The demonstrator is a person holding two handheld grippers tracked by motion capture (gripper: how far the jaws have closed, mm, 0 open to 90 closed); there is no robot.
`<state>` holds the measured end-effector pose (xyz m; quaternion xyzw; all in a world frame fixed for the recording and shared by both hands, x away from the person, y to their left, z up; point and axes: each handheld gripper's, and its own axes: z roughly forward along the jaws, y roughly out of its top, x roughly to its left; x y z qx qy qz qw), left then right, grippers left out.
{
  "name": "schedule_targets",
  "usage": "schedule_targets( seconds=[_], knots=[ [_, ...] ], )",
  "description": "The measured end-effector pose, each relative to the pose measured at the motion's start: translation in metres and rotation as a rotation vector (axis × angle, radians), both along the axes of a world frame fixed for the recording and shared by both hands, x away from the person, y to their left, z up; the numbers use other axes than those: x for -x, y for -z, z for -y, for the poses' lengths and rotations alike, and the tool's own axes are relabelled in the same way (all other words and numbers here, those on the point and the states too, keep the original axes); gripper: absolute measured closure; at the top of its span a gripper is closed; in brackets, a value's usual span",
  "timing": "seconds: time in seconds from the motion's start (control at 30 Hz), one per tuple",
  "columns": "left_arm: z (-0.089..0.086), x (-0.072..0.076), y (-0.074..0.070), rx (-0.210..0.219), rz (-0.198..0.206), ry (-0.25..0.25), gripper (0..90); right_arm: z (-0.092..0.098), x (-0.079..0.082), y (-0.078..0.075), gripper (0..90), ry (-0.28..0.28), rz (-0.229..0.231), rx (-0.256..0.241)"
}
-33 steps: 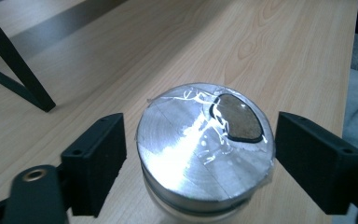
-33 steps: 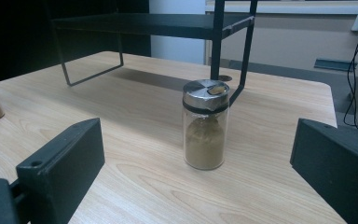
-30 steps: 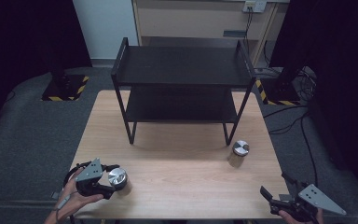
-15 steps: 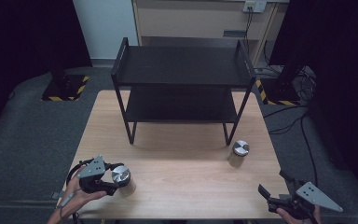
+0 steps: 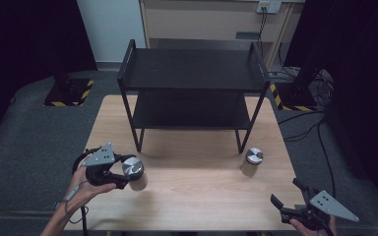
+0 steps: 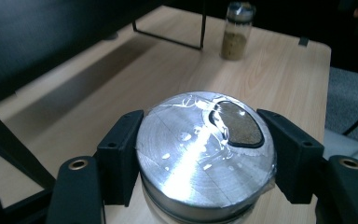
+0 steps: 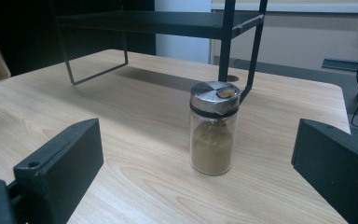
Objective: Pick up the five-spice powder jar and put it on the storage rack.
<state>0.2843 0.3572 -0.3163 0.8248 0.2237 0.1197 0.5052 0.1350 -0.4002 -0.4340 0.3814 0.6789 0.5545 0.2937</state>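
the work in hand looks like putting spice jars on the black metal two-tier shelf rack, and the step now is the carry of the first jar: the left gripper is clamped on a clear glass spice jar with a shiny steel lid, one black jaw pressed on each side just under the lid, as the left gripper view shows with the lid sitting squarely between them. whether the jar's base is off the pale wooden table or resting on it i cannot tell. the rack stands well ahead of these jaws, so the next move, as i judge it, calls for a lift and a forward reach to a tier, keeping the jar upright. the left hand comes in from the near edge, forearm angled inward, gripper turned across toward the table's middle. the right gripper hangs low at the near right corner with its jaws wide apart and holding nothing; straight ahead of it, some way off, a second glass jar of brown powder with a steel lid stands upright beside the rack's foot.
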Motion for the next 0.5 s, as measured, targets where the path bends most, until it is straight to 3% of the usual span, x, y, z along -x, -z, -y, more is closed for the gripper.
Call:
schedule_targets(
  seconds=[0.17,0.2,0.27,0.33,0.37,0.5],
  knots=[
    [0.008,-0.008,-0.032,0.002,0.014,-0.002,33.3,0.000,0.000,0.000,2.6,-0.005,0.000,0.000],
    [0.012,-0.012,-0.048,-0.005,0.015,-0.001,33.3,0.000,0.000,0.000,2.6,-0.004,0.000,0.000],
    [0.014,-0.014,-0.056,-0.009,0.018,-0.001,33.4,0.000,0.000,0.000,2.6,-0.004,-0.001,-0.001],
    [0.017,-0.019,-0.079,-0.010,0.011,-0.004,33.4,0.001,0.000,0.000,2.6,-0.005,0.000,-0.002],
    [0.017,-0.019,-0.079,-0.010,0.011,-0.004,33.4,0.001,0.000,0.000,2.6,-0.006,0.000,-0.002],
    [0.019,-0.027,-0.110,0.002,0.006,0.004,33.4,0.001,0.000,0.000,2.6,-0.009,-0.001,-0.004]
  ],
)
